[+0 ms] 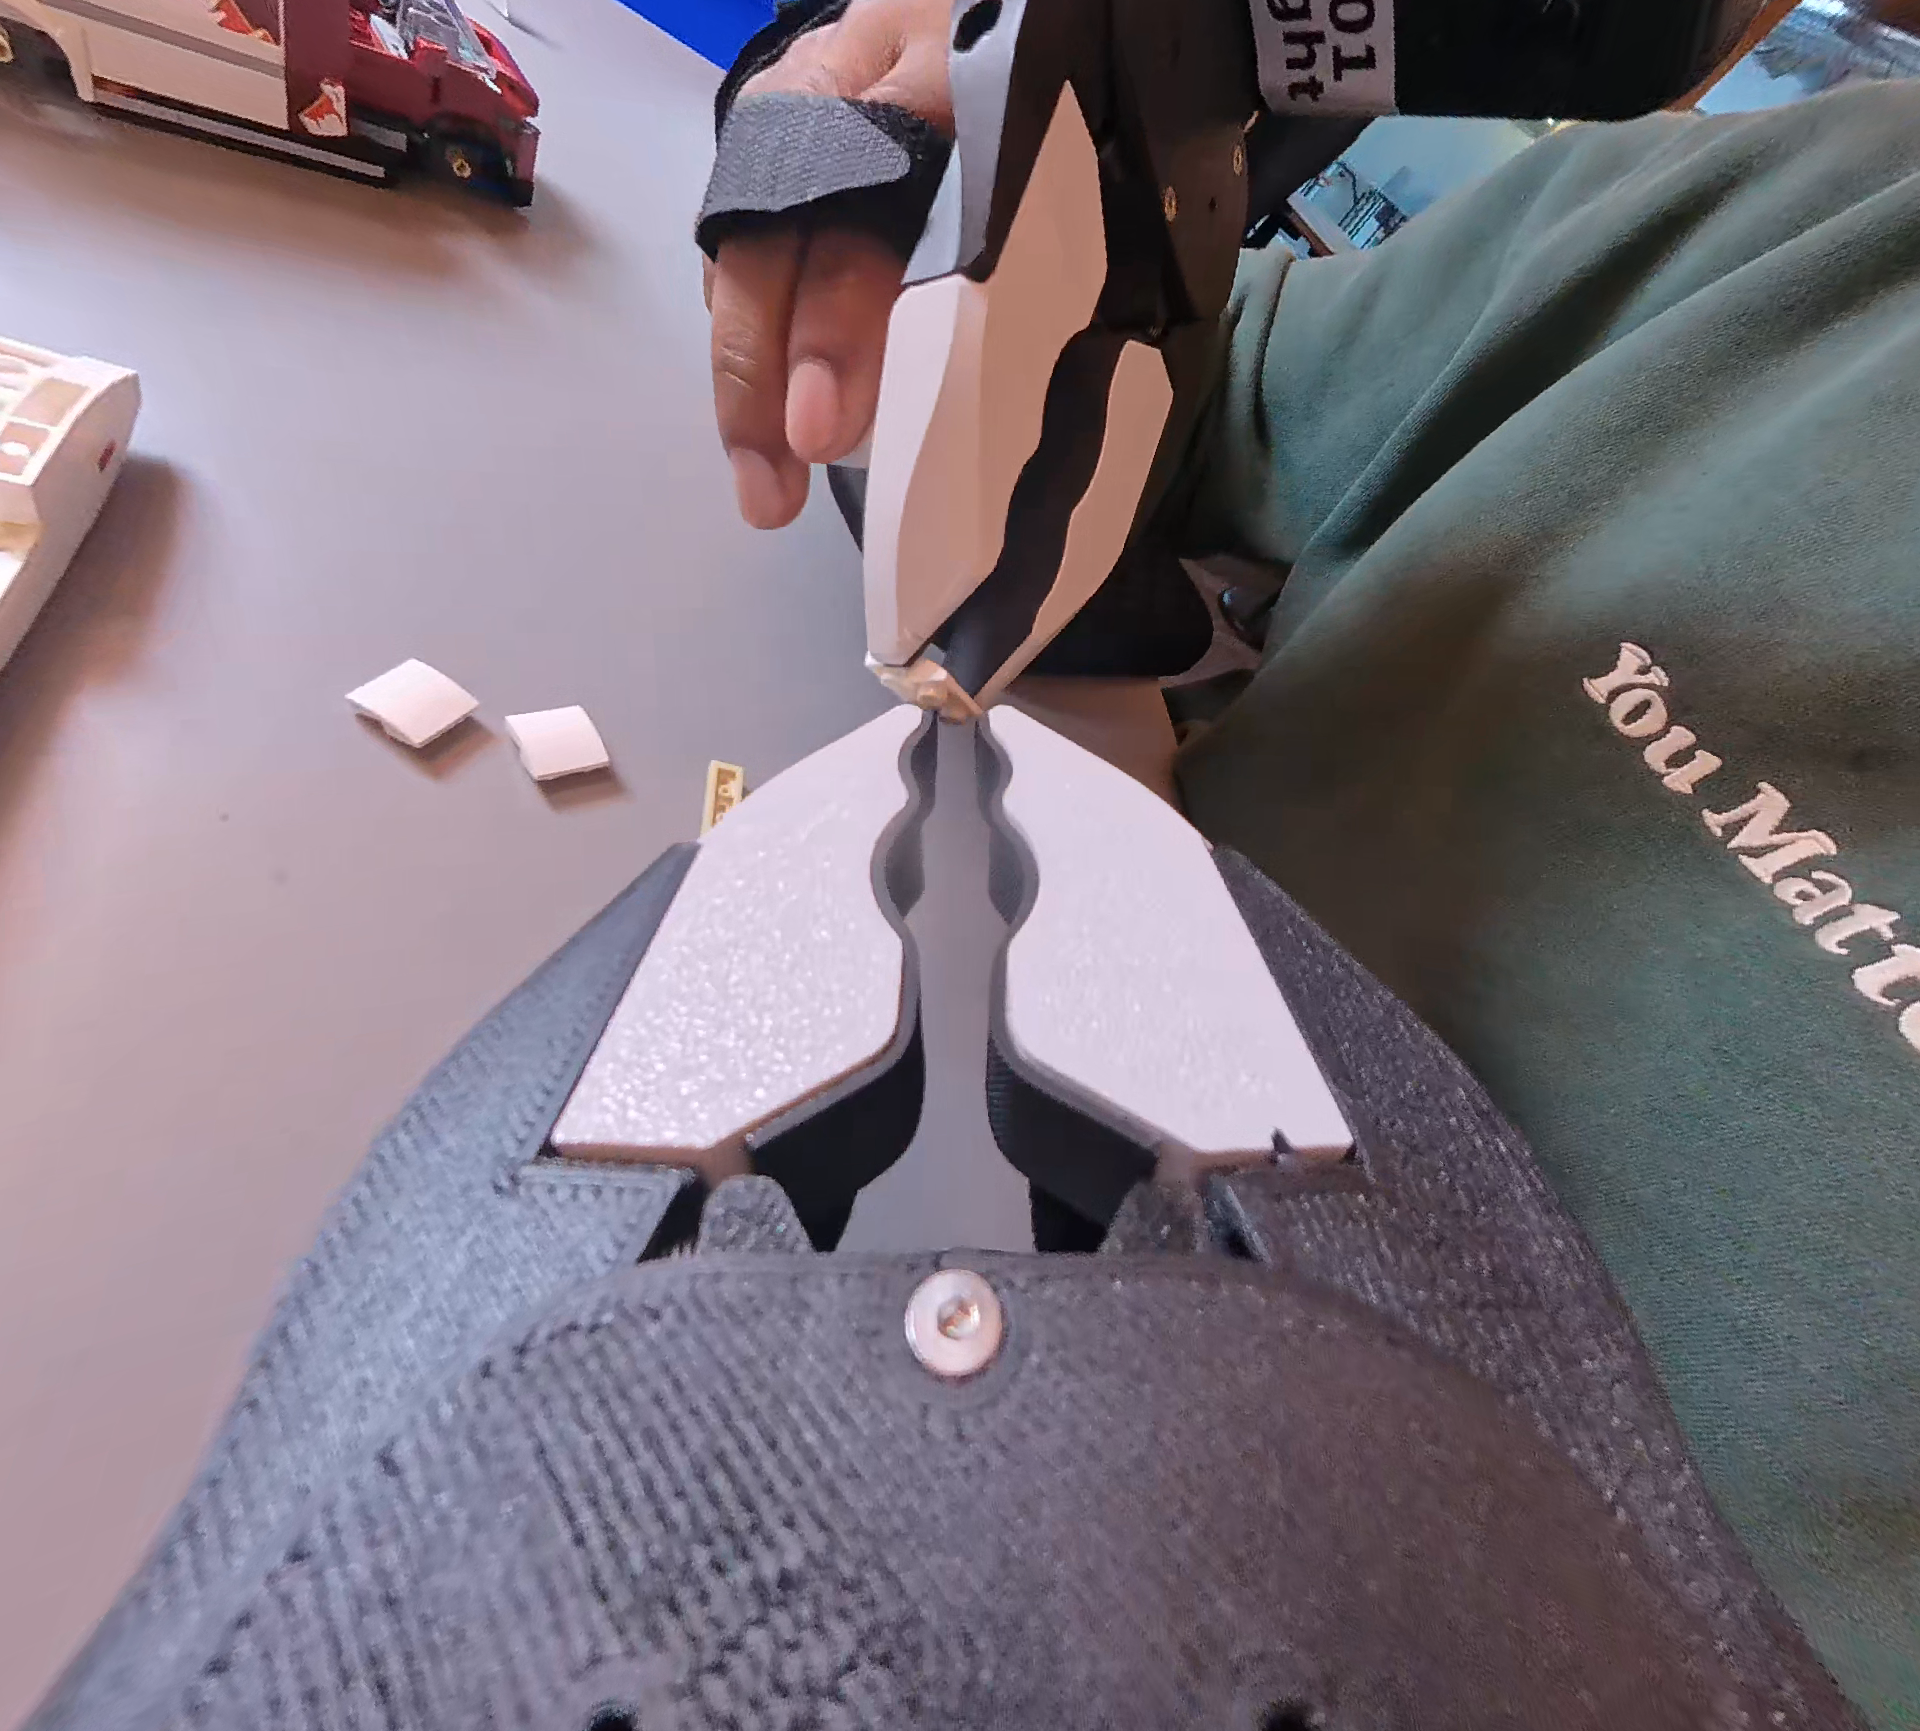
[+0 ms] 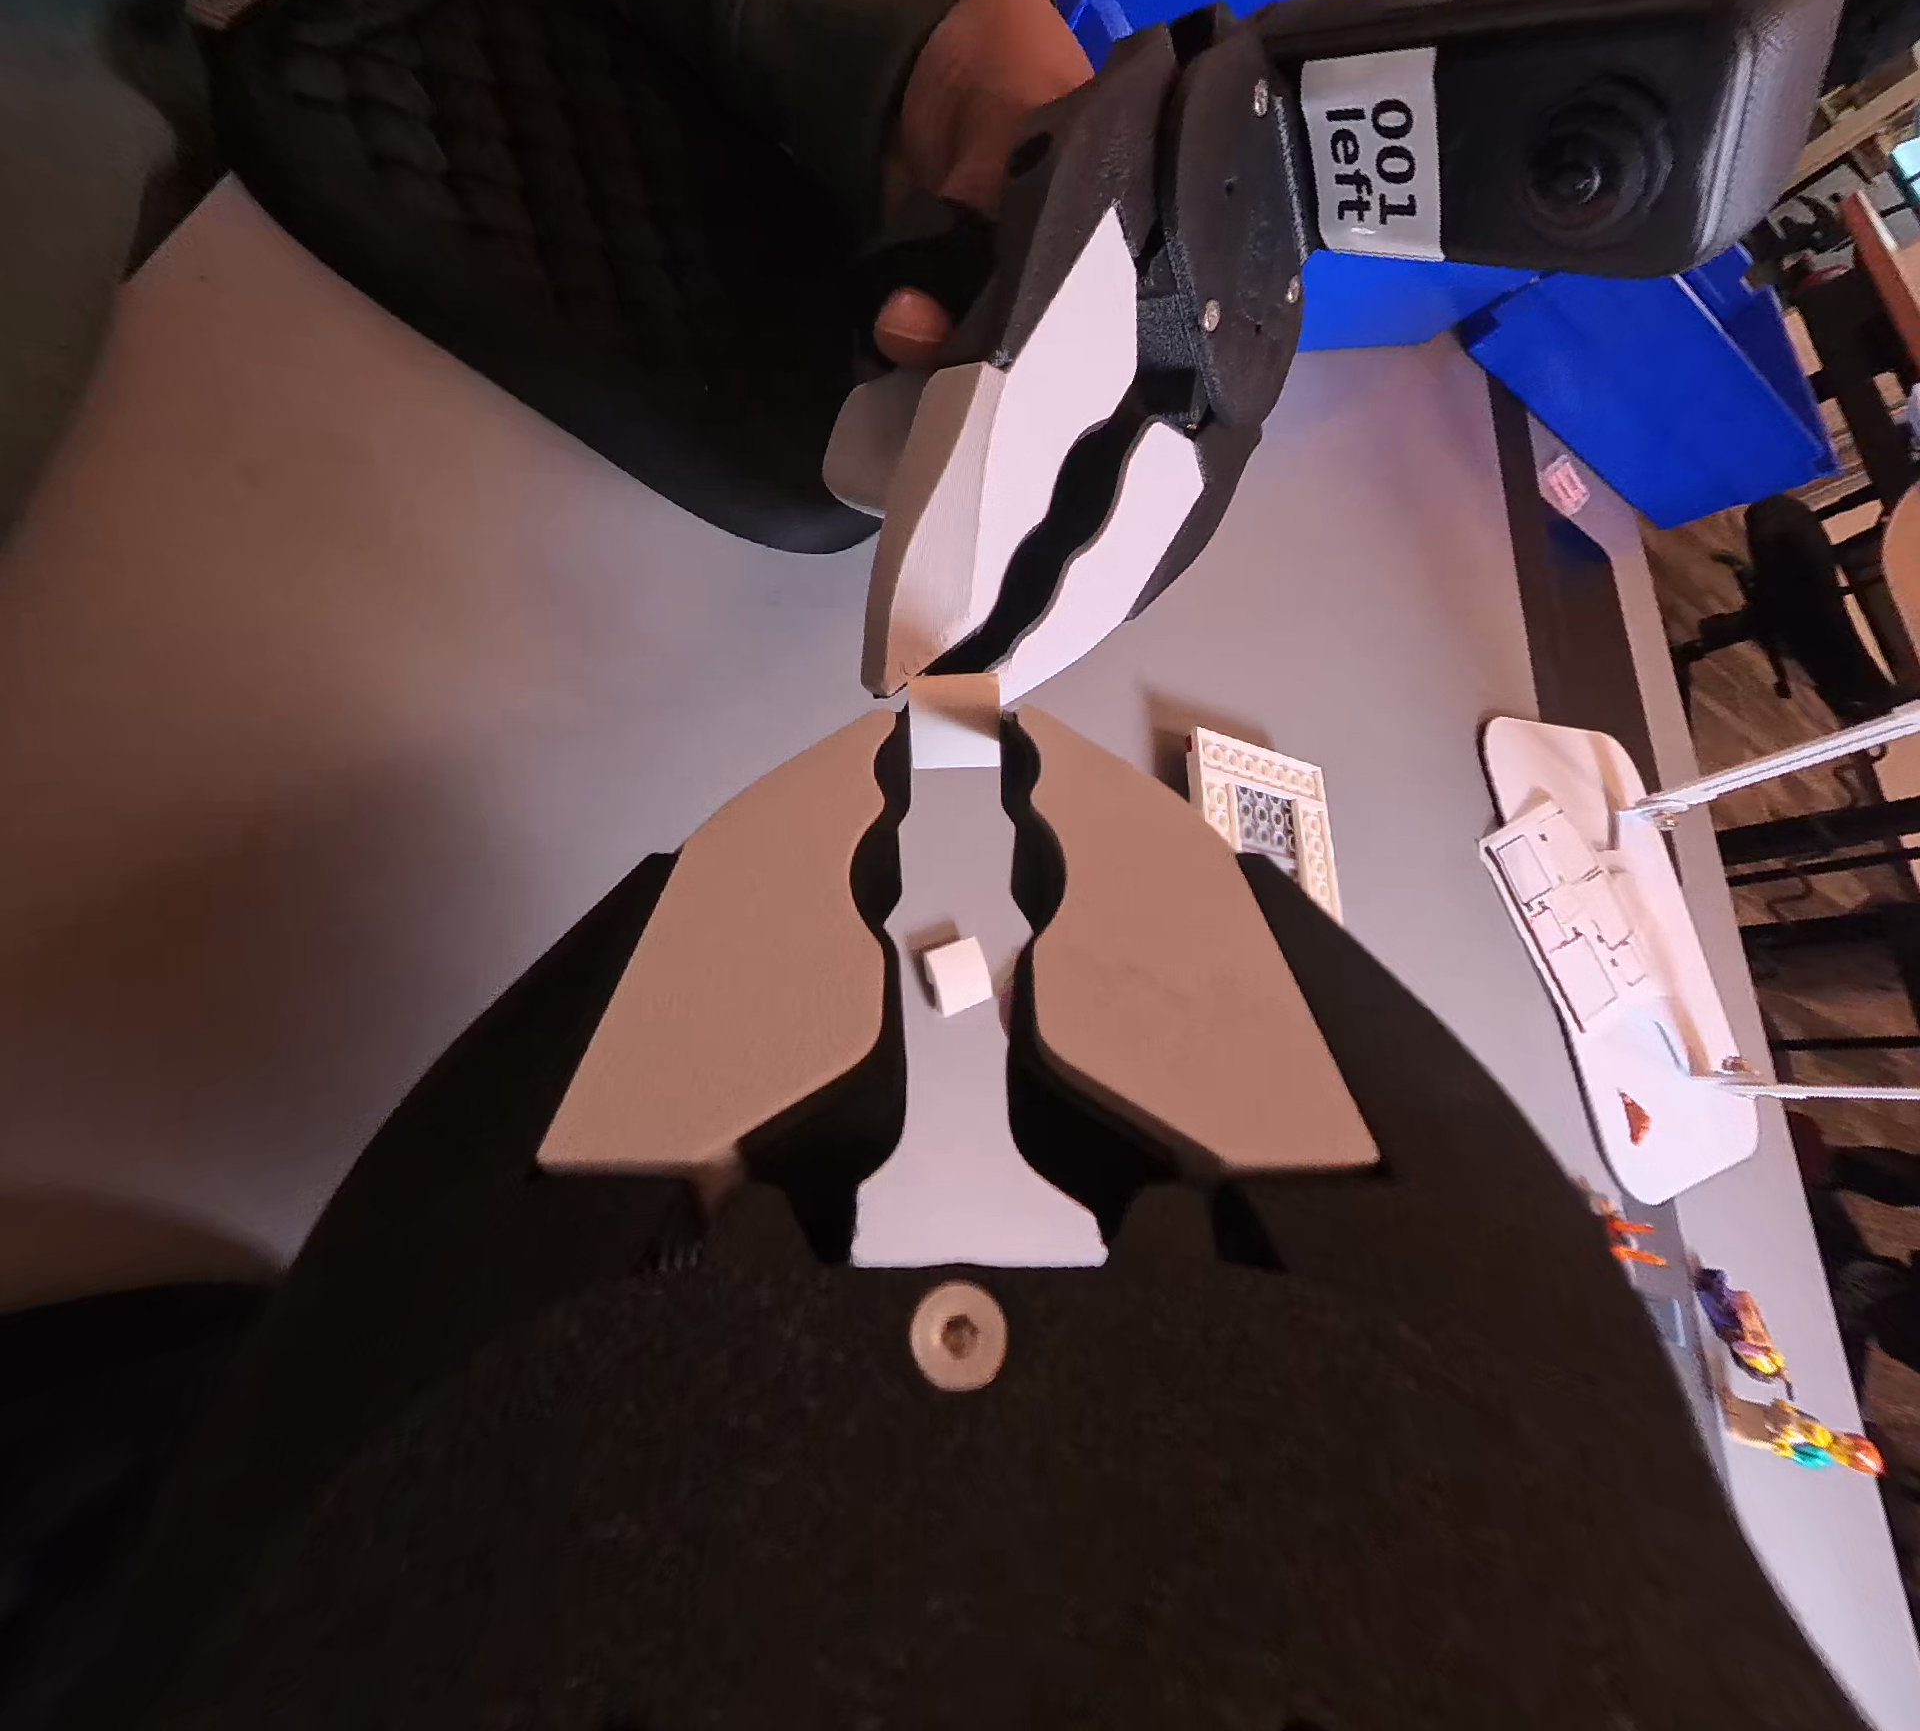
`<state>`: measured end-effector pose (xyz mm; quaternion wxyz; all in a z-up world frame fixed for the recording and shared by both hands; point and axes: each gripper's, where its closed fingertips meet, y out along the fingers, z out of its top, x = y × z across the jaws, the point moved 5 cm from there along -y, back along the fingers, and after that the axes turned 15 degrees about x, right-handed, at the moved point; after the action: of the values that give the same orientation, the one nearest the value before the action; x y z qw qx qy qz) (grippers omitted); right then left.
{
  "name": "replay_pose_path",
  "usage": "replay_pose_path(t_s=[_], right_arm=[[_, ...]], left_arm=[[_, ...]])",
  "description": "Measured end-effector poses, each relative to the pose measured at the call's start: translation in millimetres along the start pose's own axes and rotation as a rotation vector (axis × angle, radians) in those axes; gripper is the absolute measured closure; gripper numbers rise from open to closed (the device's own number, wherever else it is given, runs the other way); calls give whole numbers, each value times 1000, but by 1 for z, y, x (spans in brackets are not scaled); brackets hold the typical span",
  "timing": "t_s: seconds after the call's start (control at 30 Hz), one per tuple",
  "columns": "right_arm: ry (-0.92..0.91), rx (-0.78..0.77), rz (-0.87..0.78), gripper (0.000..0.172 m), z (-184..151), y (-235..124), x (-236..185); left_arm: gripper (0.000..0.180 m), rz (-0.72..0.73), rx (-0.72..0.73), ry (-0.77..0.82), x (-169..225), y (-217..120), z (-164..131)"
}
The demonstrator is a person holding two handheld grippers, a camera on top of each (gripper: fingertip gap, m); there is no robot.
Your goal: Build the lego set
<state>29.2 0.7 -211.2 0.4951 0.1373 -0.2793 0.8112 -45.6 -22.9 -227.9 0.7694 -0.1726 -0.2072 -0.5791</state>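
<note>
Both grippers bear white labels (image 2: 1369, 164).

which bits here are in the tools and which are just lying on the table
In the tools: small white piece, clamped by right tool; left tool tips at it.
Lying about: two curved white tiles, toy truck, studded white plate, small white cube.
</note>
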Motion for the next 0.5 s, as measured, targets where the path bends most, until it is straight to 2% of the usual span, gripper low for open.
replay_pose_path(t_s=[0.17,0.3,0.43,0.5], right_arm=[[12,6,-47,156,-1,-2,6],[394,141,-1,136,-1,-9,18],[730,286,-6,140,-1,-13,35],[798,330,-34,146,2,-11,39]], left_arm=[[175,29,39,10,-3,-1,4],[175,76,79,149,-3,-4,12],[175,142,147,351,0,-6,22],[175,187,181,464,0,-7,27]])
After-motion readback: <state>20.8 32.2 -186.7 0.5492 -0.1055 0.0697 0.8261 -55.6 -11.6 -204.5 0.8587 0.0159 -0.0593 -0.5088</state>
